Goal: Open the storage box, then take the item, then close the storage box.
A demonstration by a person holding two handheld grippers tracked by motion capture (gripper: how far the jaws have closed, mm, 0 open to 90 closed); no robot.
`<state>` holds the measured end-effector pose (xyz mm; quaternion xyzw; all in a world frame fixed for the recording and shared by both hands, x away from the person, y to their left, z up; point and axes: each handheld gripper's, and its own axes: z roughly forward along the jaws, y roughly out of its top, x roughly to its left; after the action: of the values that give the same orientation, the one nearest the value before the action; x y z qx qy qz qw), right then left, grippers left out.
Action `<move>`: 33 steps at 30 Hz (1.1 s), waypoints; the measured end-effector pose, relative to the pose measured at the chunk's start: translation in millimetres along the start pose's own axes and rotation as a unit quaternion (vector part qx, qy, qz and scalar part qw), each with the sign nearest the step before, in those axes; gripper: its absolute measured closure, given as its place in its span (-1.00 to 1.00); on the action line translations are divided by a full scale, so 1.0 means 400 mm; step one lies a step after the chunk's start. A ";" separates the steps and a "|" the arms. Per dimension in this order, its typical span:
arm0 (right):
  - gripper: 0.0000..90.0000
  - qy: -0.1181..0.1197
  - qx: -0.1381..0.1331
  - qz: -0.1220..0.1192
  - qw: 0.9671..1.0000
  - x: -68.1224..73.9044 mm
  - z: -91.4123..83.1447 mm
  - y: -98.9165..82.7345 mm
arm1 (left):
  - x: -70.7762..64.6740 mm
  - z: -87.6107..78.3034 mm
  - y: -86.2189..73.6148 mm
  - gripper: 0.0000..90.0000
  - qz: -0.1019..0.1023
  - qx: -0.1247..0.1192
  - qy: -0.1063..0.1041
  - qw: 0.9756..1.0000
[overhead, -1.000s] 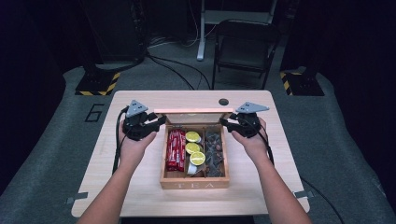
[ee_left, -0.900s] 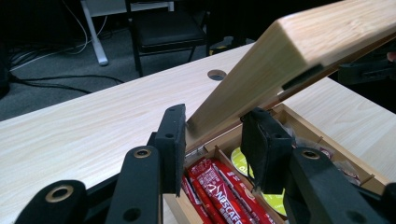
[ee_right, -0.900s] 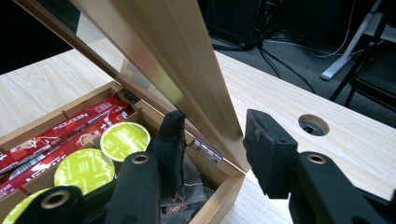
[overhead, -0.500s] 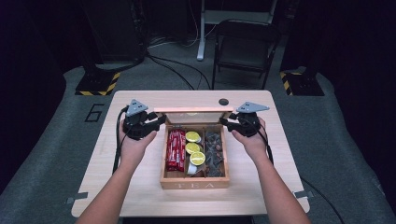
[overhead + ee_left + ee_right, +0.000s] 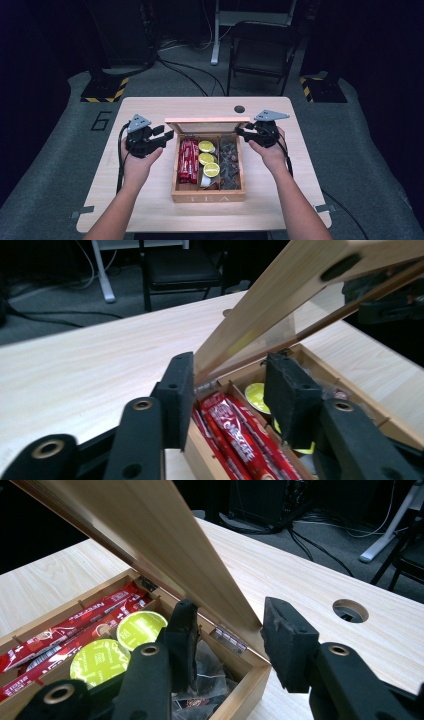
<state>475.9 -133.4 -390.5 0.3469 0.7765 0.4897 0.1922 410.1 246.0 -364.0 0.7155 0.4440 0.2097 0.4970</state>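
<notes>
In the high view we are looking down on a pale wooden table [image 5: 150, 200] with a wooden tea box [image 5: 208, 195] sitting near its middle, its long axis running from our side toward the far edge and its front wall, lettered TEA, facing us. Its lid [image 5: 207, 125] is standing raised at the far end, hinged along the back. Inside, red packets [image 5: 188, 160] are lying lengthwise in the left compartment, yellow-green capsules [image 5: 209, 159] are filling the middle one, and dark packets [image 5: 229, 162] are sitting in the right one. Our left gripper [image 5: 167, 136] is reaching toward the lid's left end and our right gripper [image 5: 240, 132] toward its right end. A round hole [image 5: 239, 108] is showing in the table beyond the box.

In the left gripper view, our left gripper [image 5: 227, 390] is holding its jaws spread apart, straddling the lid's [image 5: 280, 300] lower corner without clamping it, the lid slanting up to the right above the red packets [image 5: 235, 432].

In the right gripper view, our right gripper [image 5: 227, 630] is likewise keeping its jaws parted around the lid's [image 5: 165, 535] corner beside a metal hinge [image 5: 230, 639], over the capsules [image 5: 141, 626].
</notes>
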 end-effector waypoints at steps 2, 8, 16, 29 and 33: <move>0.28 0.001 -0.001 -0.003 1.000 -0.001 0.000 -0.001 | 0.001 -0.003 -0.021 0.16 -0.007 0.001 0.003 1.000; 0.27 0.005 -0.003 -0.001 1.000 -0.001 -0.002 -0.007 | 0.000 -0.006 -0.074 0.08 0.000 0.007 0.016 1.000; 0.28 0.005 -0.001 0.001 1.000 0.000 -0.003 -0.007 | 0.004 -0.008 -0.122 0.12 -0.005 0.013 0.014 1.000; 0.29 0.001 -0.006 -0.003 1.000 0.004 -0.004 -0.011 | -0.035 0.020 -0.158 0.17 -0.006 0.036 0.006 0.999; 0.29 0.001 -0.007 -0.003 1.000 0.003 -0.004 -0.011 | -0.052 0.041 -0.164 0.17 -0.013 0.042 0.008 0.999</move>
<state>472.6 -134.7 -393.7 0.3429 0.7744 0.4947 0.1951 383.6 227.2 -426.7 0.7280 0.4655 0.1901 0.4660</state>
